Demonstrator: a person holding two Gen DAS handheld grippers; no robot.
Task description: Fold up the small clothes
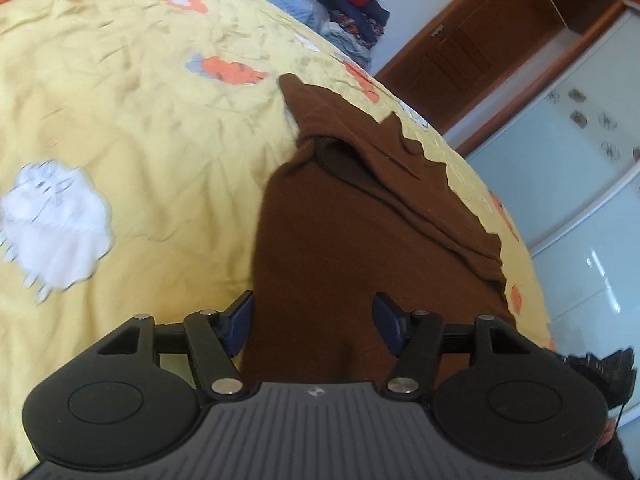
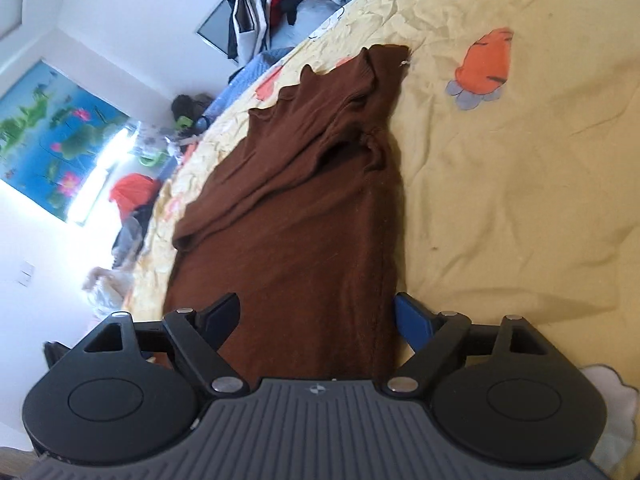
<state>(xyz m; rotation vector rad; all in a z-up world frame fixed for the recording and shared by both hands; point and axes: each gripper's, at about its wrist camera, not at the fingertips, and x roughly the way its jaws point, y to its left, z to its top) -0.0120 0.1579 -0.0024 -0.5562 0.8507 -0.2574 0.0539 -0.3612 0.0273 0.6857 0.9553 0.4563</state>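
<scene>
On the yellow bedspread point(image 1: 140, 140), each hand-held gripper point(image 1: 313, 322) point(image 2: 316, 322) gapes empty over the brown garment point(image 2: 312, 208).

A brown knit garment point(image 1: 320, 248) is seen laid out lengthwise on the yellow bedspread point(image 1: 140, 128), close to its edge. It is folded along its length into a long, narrow strip. One sleeve is doubled back over the body, its cuff resting partway down. The hem at the far end is wavy and ruffled. Some bunching is shown around the shoulder seam; the nearer body lies smooth and flat.
</scene>
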